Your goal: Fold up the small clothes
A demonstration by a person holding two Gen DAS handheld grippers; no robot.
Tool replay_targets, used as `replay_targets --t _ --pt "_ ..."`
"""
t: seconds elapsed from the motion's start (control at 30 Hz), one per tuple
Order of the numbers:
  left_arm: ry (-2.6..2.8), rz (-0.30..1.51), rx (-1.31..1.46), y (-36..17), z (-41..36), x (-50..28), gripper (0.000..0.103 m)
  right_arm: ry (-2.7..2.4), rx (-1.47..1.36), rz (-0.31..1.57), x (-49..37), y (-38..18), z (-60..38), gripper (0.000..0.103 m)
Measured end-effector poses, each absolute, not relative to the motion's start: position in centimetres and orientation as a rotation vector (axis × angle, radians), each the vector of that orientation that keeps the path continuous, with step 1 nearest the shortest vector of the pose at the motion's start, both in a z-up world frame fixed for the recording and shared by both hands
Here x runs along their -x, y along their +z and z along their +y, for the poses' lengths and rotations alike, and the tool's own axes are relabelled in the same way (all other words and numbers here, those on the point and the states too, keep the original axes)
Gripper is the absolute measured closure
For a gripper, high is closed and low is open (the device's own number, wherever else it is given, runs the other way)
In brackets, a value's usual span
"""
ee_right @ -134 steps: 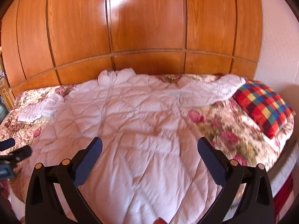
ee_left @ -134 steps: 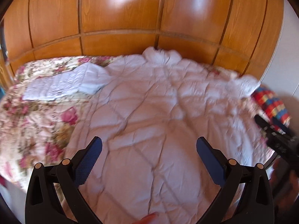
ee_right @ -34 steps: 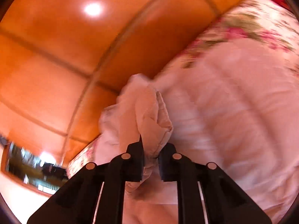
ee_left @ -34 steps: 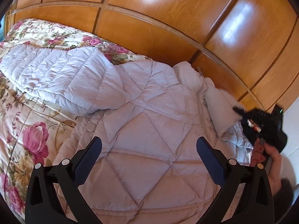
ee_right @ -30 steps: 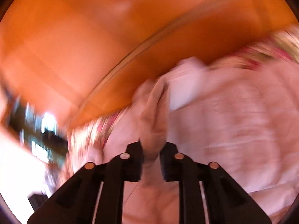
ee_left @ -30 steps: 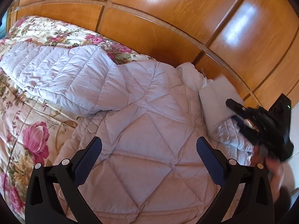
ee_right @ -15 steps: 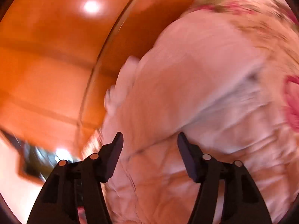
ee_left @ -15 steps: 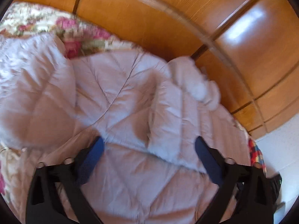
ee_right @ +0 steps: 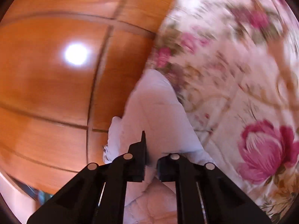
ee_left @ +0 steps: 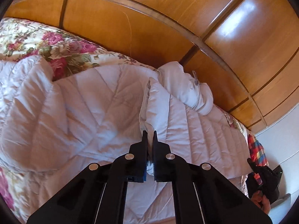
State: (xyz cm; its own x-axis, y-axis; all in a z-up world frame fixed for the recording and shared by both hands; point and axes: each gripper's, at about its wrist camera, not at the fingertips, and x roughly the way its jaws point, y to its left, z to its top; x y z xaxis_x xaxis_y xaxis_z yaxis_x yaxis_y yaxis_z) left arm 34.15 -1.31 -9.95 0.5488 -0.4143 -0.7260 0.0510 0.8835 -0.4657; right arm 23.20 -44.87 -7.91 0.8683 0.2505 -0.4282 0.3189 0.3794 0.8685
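White quilted jacket (ee_left: pixel 104 112): left gripper (ee_left: pixel 149 136), wide apart a sec ago, now clamped on folded-in sleeve cuff (ee_left: pixel 155 110). Right gripper (ee_right: pixel 149 149) re-clamped on jacket fabric; probably next fold starting.

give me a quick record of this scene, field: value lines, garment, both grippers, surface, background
garment: white quilted jacket, spread on the bed, one sleeve folded across its front
left gripper: shut on a fold of the jacket
right gripper: shut on jacket fabric, view blurred
collar: bunched near the wooden panels, zipper pull showing
surface: floral bedspread
background: glossy wooden panels
other: plaid cushion at the far right edge of the bed
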Motion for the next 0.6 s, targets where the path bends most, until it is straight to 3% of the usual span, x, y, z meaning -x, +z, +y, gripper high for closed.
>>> replay_targets --t 0.27,0.6 --pt "-0.288 0.927 0.308 -14.8 -1.9 -33.5 0.1 -0.14 -0.948 0.648 -23.9 -11.3 -43.3 0.098" --pt "-0.267 0.843 0.371 -11.9 1.0 -29.7 0.098 -0.137 -0.87 0.595 -23.7 -11.2 -42.1 0.09"
